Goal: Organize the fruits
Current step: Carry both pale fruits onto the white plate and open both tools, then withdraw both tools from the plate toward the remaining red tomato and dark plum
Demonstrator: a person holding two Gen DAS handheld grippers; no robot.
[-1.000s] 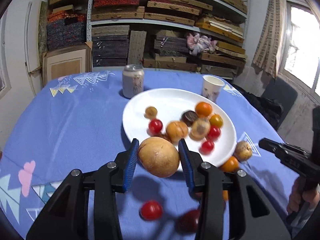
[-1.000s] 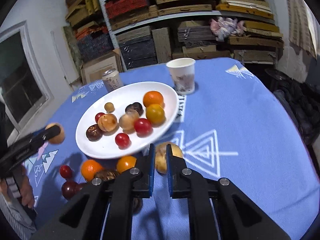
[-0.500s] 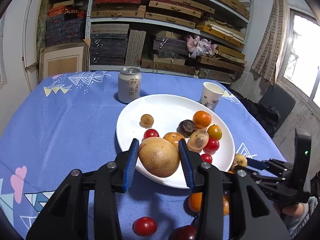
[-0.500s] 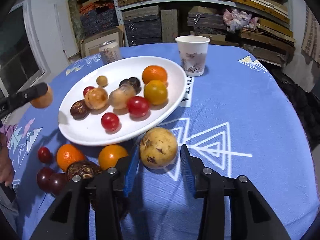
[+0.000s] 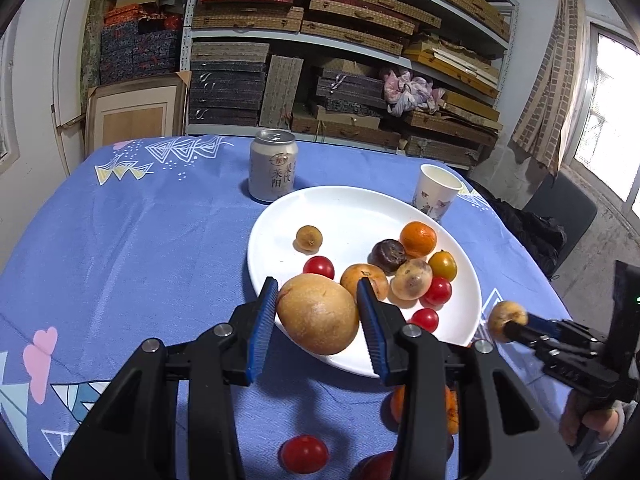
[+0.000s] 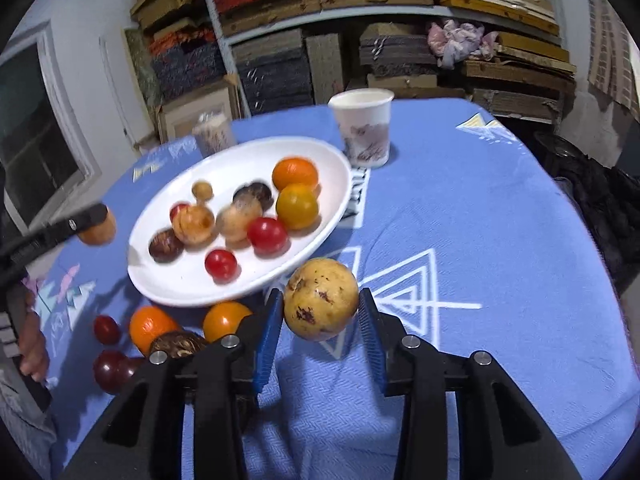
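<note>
My left gripper (image 5: 317,314) is shut on a large tan round fruit (image 5: 318,313) and holds it above the near rim of the white plate (image 5: 348,204). The plate holds several small fruits, among them an orange (image 5: 417,238) and red tomatoes (image 5: 319,267). My right gripper (image 6: 320,309) is shut on a yellow spotted fruit (image 6: 321,293), lifted off the cloth beside the plate (image 6: 240,160). It also shows in the left wrist view (image 5: 507,316). Loose fruits (image 6: 152,326) lie on the cloth before the plate.
A drink can (image 5: 273,171) and a paper cup (image 5: 436,192) stand behind the plate on the blue tablecloth (image 5: 120,240). Shelves of boxes fill the back wall. A dark chair (image 5: 568,212) stands to the right of the table.
My right gripper opened, closed on the yellow spotted fruit and lifted it off the cloth. My left gripper carried the tan fruit forward over the plate's rim.
</note>
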